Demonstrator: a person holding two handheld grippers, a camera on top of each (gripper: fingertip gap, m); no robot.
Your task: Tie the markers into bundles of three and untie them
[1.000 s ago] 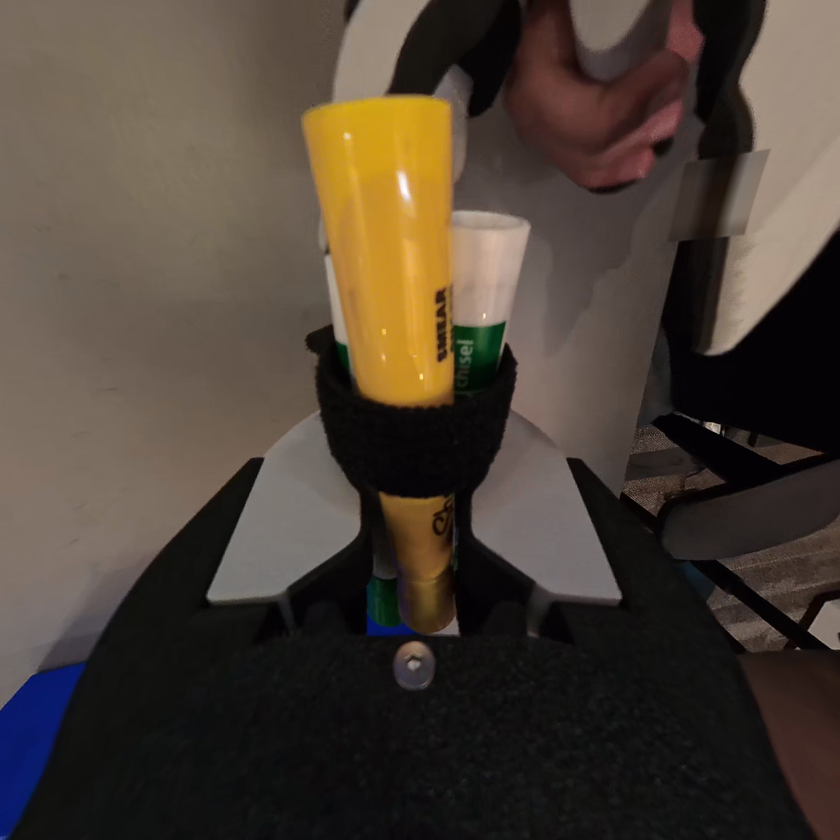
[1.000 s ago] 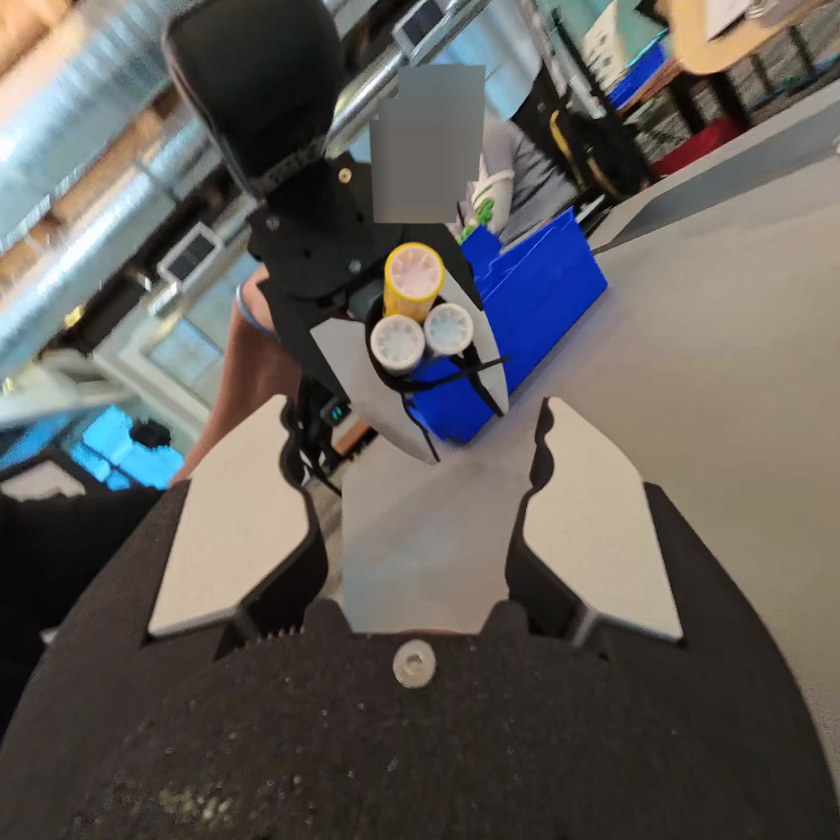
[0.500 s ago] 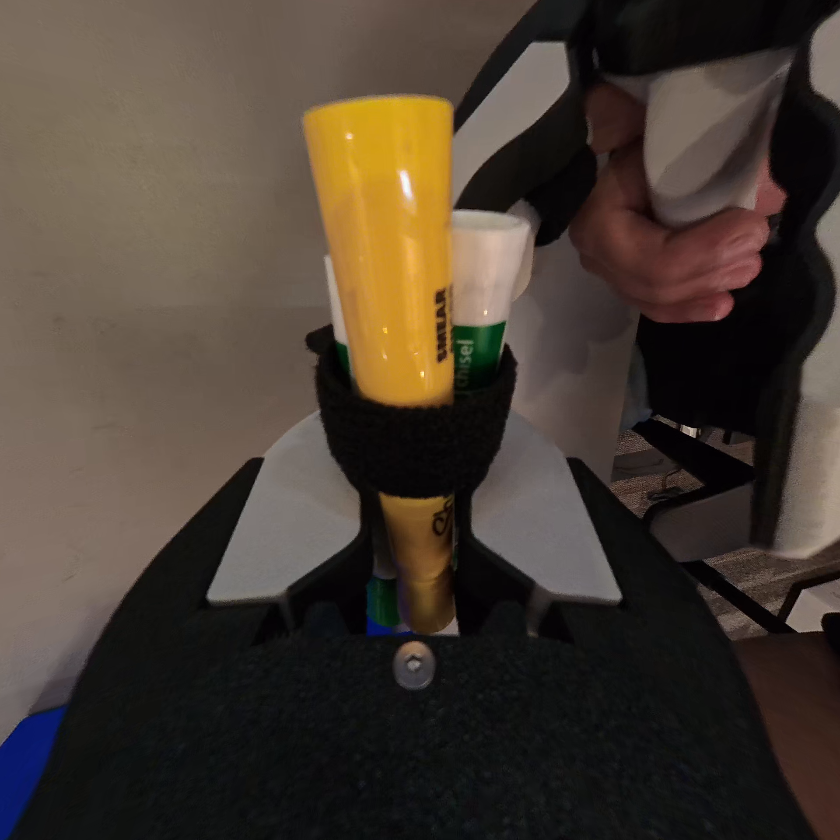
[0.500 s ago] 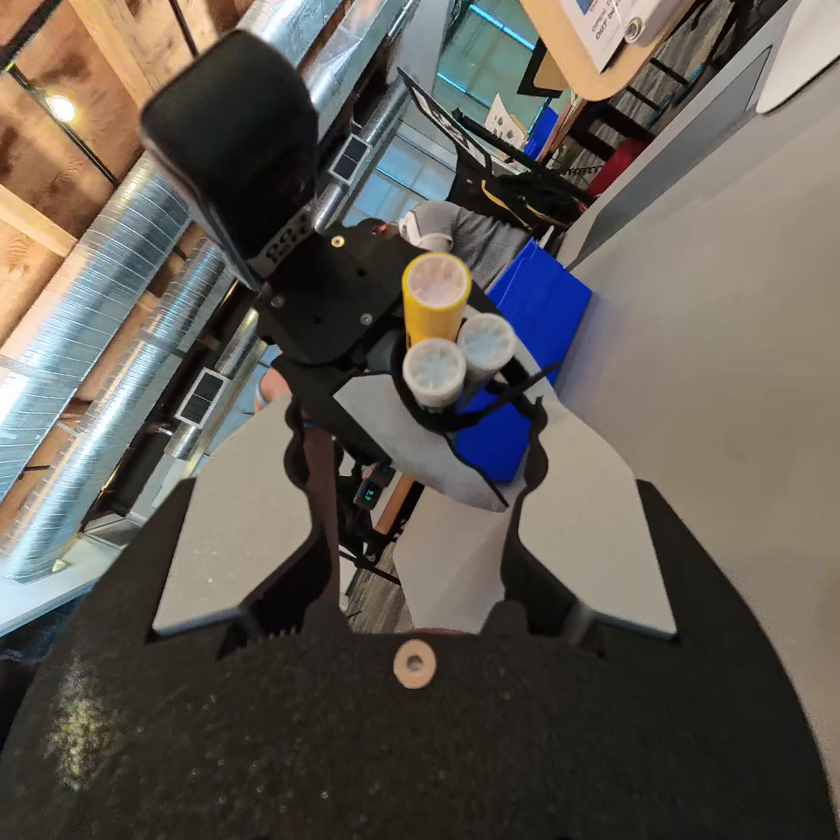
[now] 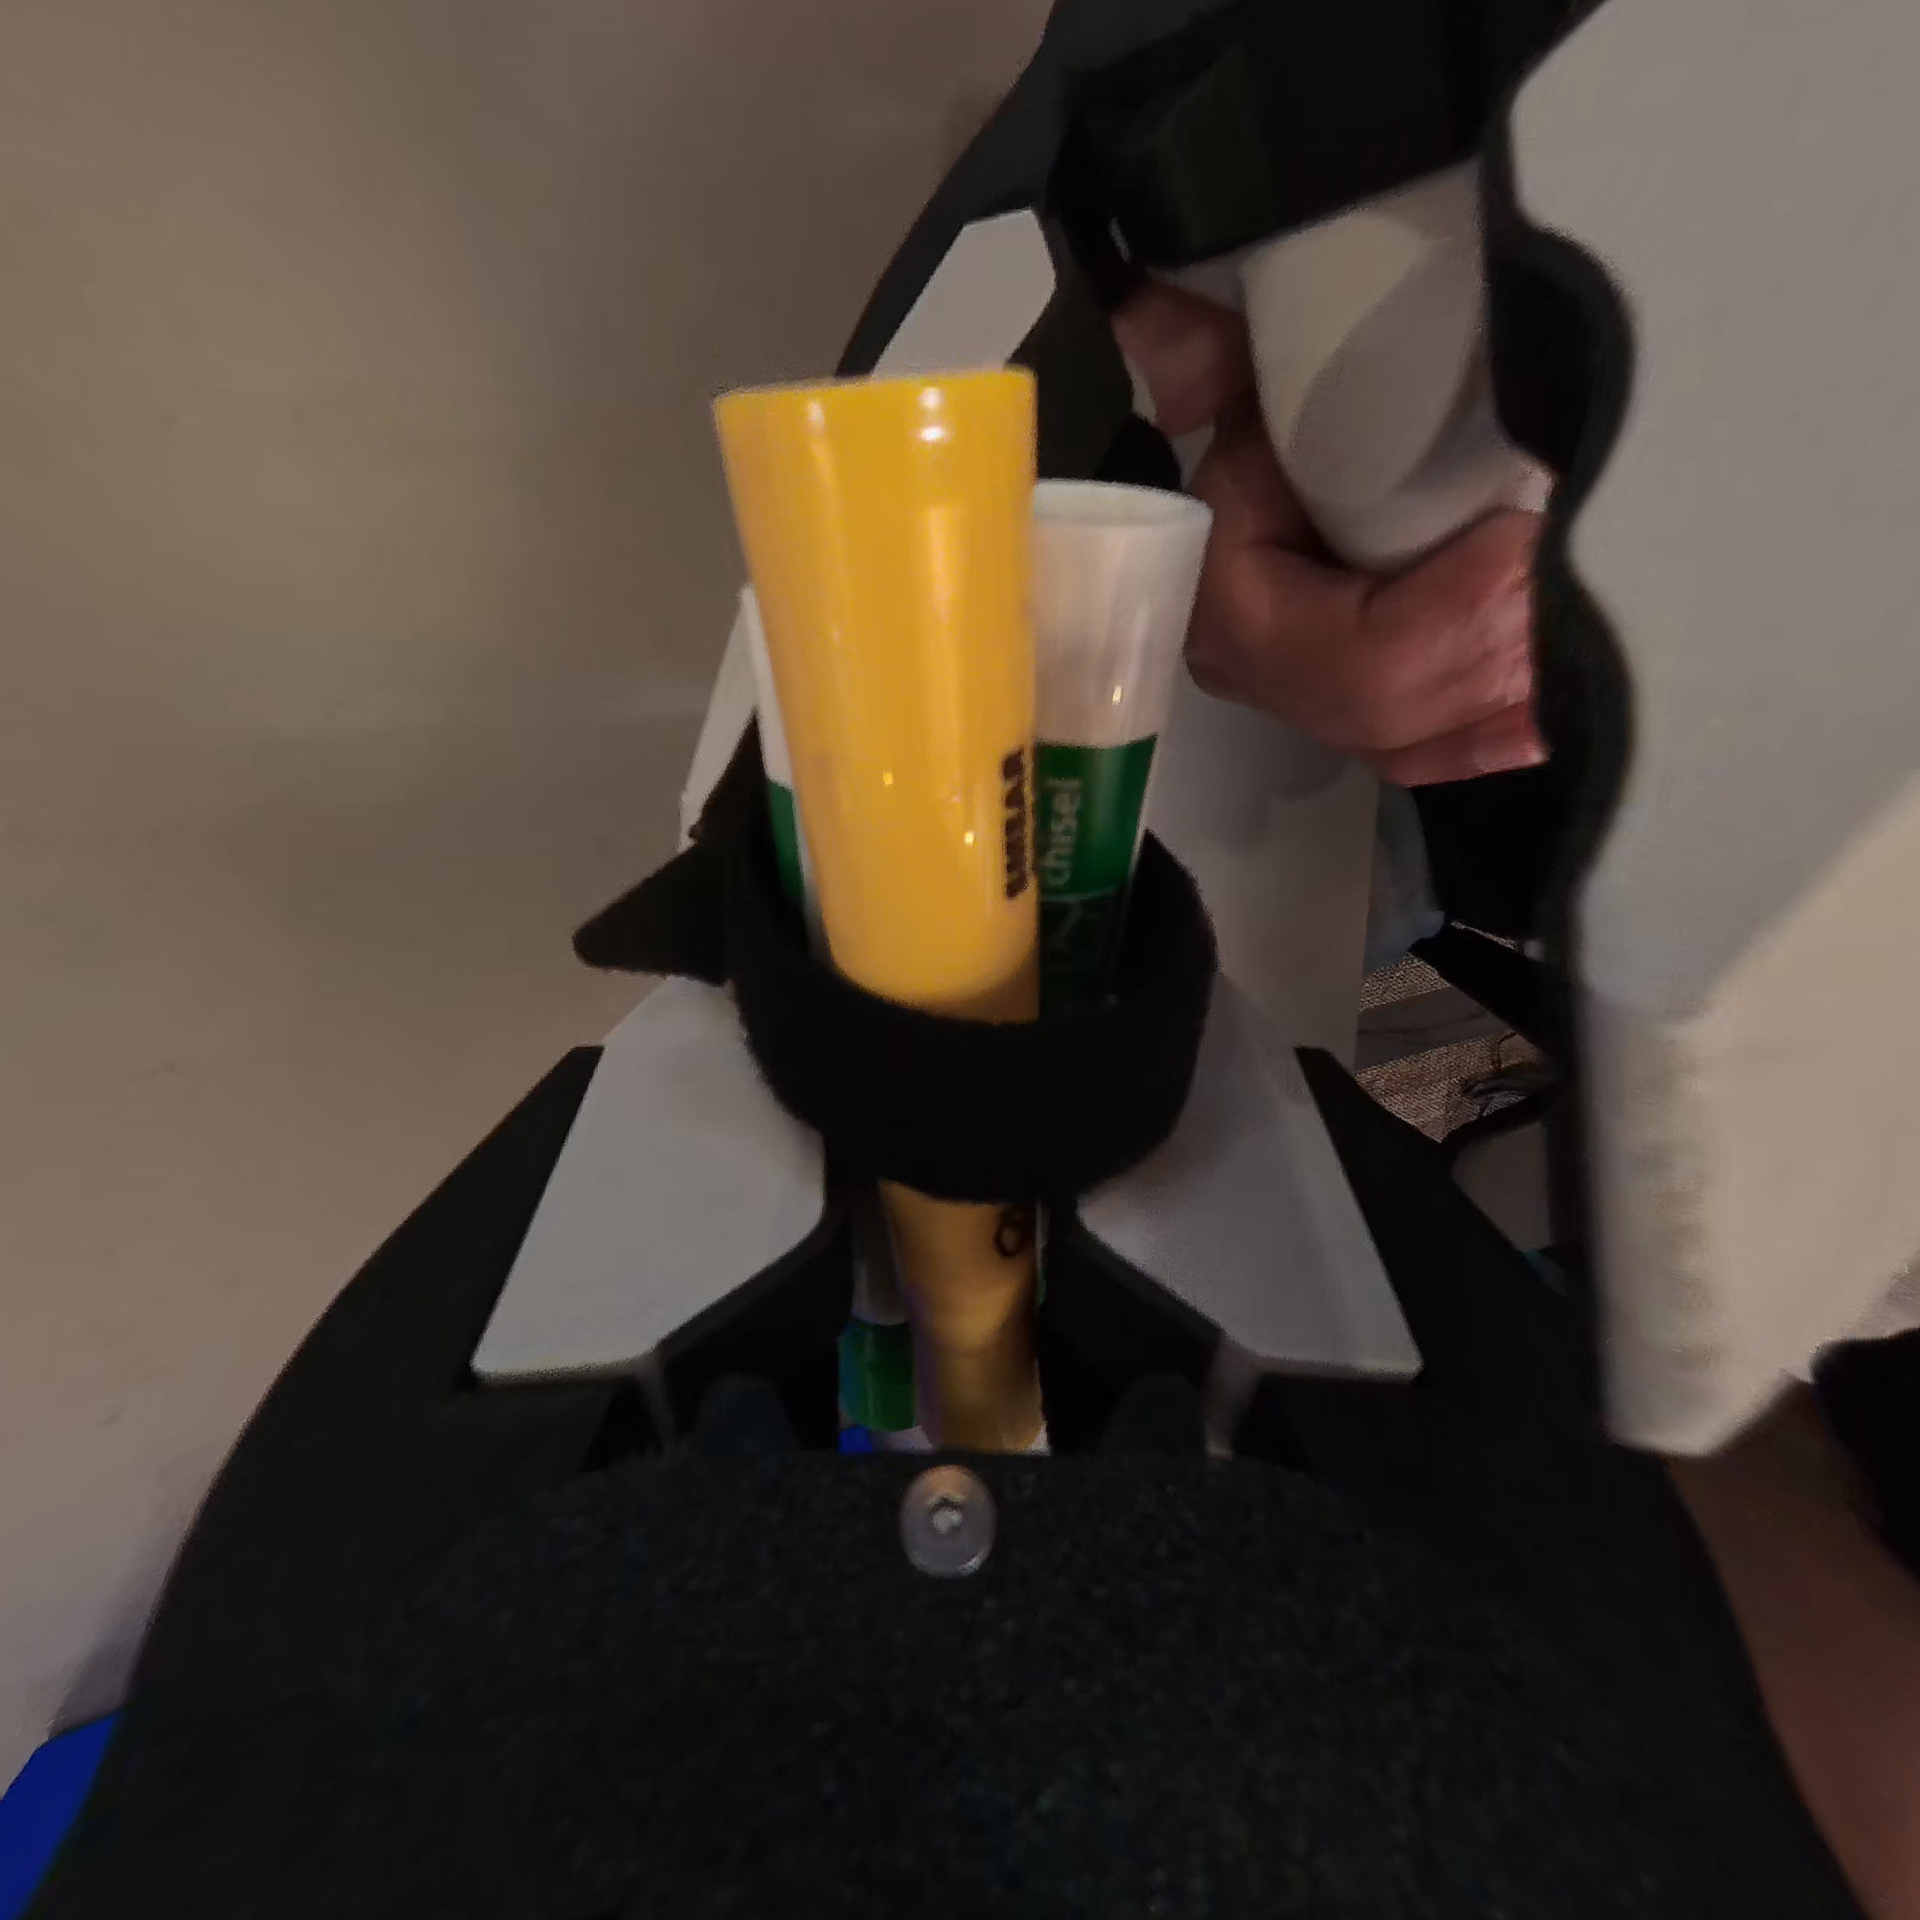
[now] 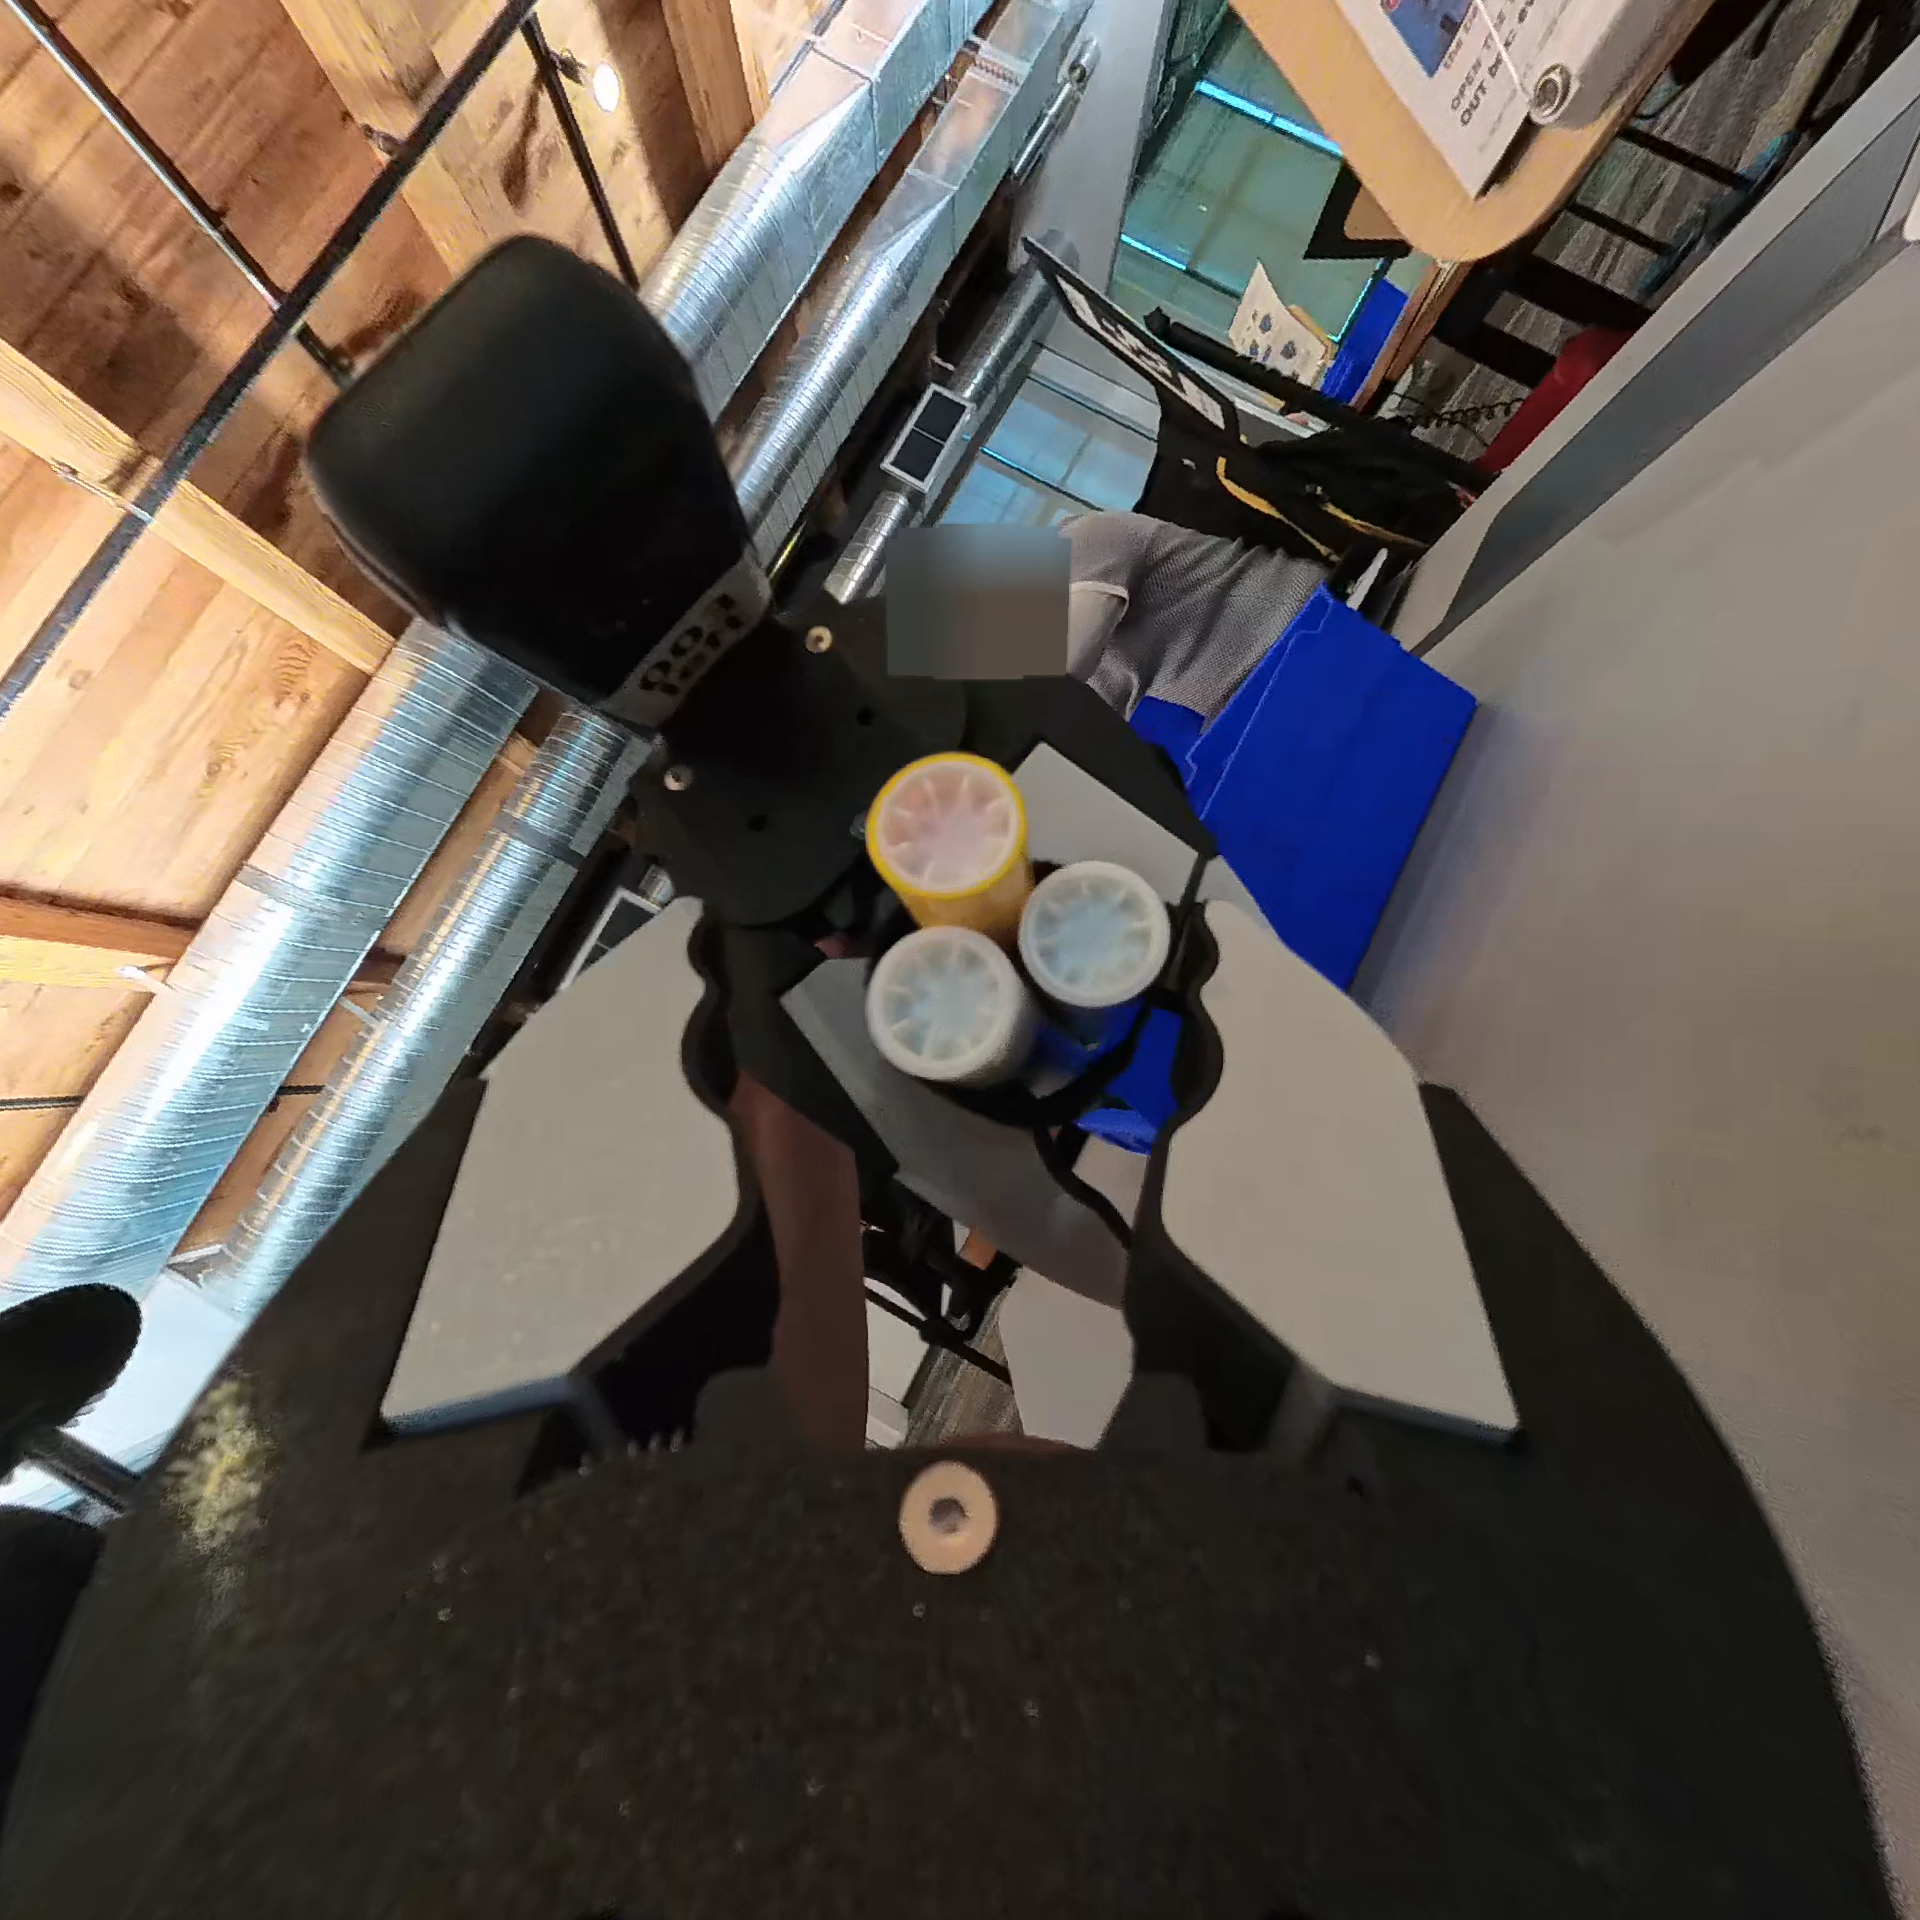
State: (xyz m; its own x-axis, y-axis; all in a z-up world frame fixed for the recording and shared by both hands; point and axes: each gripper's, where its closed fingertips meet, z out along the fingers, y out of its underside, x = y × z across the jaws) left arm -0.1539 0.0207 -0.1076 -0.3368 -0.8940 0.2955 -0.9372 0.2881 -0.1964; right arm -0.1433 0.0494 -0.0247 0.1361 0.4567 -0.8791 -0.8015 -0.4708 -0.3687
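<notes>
Up close in the left wrist view, the left gripper [image 5: 951, 1174] is pinched on a bundle of three markers: a glossy yellow plastic marker [image 5: 894, 686] in front, two white markers with green label bands [image 5: 1101, 727] behind it. A wide black fabric strap [image 5: 966, 1081] rings them just above the fingertips, its loose tail [image 5: 649, 930] sticking out to the left. Black print runs along the yellow barrel and white print along a green band. A hand [image 5: 1361, 634] grips the white-and-black right gripper's handle at upper right, before a plain beige wall [image 5: 312, 416]. Turning to the right wrist view, the right gripper [image 6: 951, 1049] is spread wide, with the bundle's three round ends [image 6: 1013, 930] between its fingertips, apparently untouched. Behind lie a blue plastic bin [image 6: 1340, 790], a grey tabletop [image 6: 1683, 831], silver ducts [image 6: 343, 831] and wooden beams [image 6: 156, 520]; a printed sheet [image 6: 1455, 73] hangs far off.
</notes>
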